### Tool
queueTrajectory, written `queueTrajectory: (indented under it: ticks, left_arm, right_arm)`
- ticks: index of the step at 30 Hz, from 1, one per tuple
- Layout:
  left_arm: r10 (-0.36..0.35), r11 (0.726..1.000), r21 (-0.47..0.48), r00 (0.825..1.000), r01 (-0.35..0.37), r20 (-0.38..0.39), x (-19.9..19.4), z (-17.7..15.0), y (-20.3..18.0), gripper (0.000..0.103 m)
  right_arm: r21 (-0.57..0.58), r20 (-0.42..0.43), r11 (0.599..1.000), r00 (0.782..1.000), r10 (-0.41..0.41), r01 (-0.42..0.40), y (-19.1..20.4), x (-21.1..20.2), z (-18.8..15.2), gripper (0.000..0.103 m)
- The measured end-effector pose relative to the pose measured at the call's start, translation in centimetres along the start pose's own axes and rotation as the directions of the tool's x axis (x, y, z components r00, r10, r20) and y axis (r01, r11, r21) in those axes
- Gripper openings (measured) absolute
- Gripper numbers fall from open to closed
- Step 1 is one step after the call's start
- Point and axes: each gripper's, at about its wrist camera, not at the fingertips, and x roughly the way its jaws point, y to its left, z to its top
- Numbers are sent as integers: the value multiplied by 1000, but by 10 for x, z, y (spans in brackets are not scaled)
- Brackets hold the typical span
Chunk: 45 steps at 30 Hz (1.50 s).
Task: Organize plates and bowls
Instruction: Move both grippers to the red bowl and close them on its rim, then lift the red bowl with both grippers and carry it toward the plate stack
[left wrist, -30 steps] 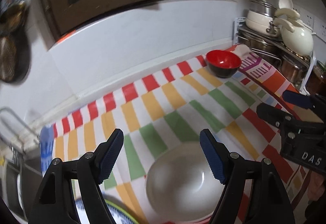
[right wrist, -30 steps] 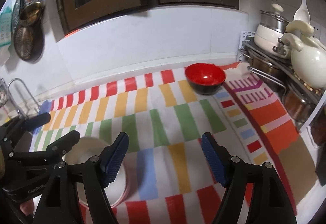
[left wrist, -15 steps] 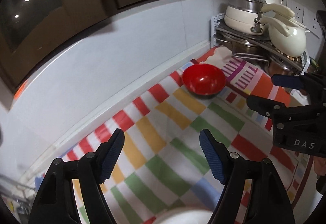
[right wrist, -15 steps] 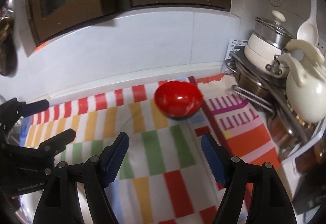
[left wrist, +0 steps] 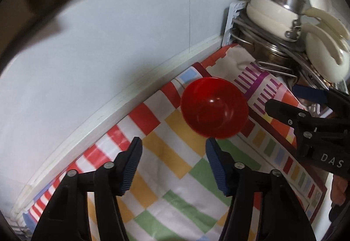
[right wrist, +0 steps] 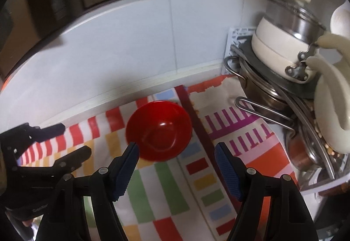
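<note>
A red bowl (left wrist: pixel 214 107) (right wrist: pixel 159 130) sits upright on the striped cloth near the back wall. My left gripper (left wrist: pixel 174 145) hovers just short of it, its jaws closing with nothing between them; the right fingertip is near the bowl's near rim. My right gripper (right wrist: pixel 177 151) is above the bowl's near edge, its jaws also closing, with the bowl's near rim showing in the gap and the pads off it. Each gripper shows at the edge of the other's view: the right gripper (left wrist: pixel 284 98) and the left gripper (right wrist: pixel 72 142).
A wire rack (right wrist: pixel 258 107) at the right holds stacked pots, a cream lidded pot (right wrist: pixel 284 44) and a cream kettle (left wrist: pixel 326 57). The white wall (left wrist: pixel 109 55) runs close behind the bowl. Striped cloth (left wrist: pixel 175 186) covers the counter.
Both grippers have travelled right along the counter toward the red bowl, which now looks large and close. The white bowl left the views. Both pairs of jaws have narrowed, the left more.
</note>
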Motion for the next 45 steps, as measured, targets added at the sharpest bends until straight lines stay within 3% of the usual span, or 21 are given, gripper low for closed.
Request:
queueTrajectory:
  ticks: [9, 20, 22, 27, 33, 45]
  left_arm:
    - [-27, 1000, 3, 994, 28, -103, 59, 32, -7, 48]
    - [-56, 997, -61, 974, 44, -221, 116, 42, -4, 28]
    - [-58, 997, -71, 969, 42, -239, 125, 44, -4, 19]
    - [-72, 995, -82, 961, 52, -268, 138, 47, -7, 13]
    - [-72, 994, -102, 960, 46, -269, 141, 48, -7, 13]
    - [-36, 996, -85, 957, 12, -289, 145, 48, -13, 14]
  right_arm:
    - [86, -124, 996, 992, 30, -19, -16, 51, 20, 50]
    - [137, -235, 991, 971, 37, -5, -27, 100, 20, 37]
    - [144, -247, 990, 968, 42, -6, -28, 105, 20, 34]
    - [146, -278, 989, 959, 50, -9, -27, 117, 20, 22]
    - [171, -321, 985, 945, 60, -4, -31, 129, 15, 11]
    - [157, -336, 987, 941, 41, 13, -24, 136, 14, 9]
